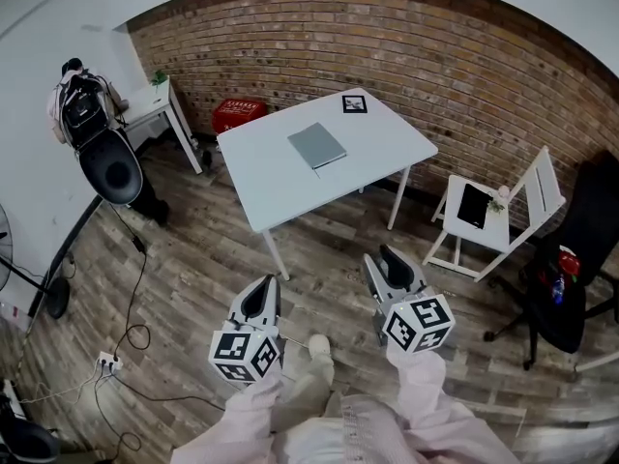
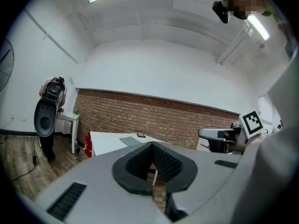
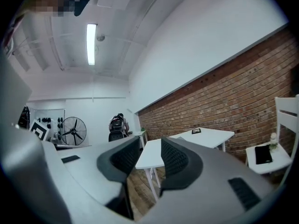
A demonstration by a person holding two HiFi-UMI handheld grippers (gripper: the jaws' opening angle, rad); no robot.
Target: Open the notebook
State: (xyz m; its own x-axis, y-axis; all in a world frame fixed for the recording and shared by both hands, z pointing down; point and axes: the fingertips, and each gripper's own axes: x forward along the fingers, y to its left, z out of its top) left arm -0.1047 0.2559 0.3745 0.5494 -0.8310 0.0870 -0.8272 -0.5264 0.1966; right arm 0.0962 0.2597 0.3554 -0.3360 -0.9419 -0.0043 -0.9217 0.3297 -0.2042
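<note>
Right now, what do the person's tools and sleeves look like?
Both the left tool and right tool have light grey bodies with black ribbed pads, each carrying a white cube with black square markers. The sleeves are pale pink.

Brick wall [image 1: 435, 46], plank floor [image 1: 193, 269] — white table [image 1: 261, 172], folding chair [image 1: 544, 187]

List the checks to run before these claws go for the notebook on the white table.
1. Closed notebook flat on the white table: ok.
2. Right claw open, nothing between its jaws: ok.
3. Left claw shut and empty; may need opening to grip: not ok.
4. Both claws at the notebook: not ok, over the floor short of the table.
5. Room around the notebook: ok, only a marker card at the far corner.
6. Spine side: cannot tell.
</note>
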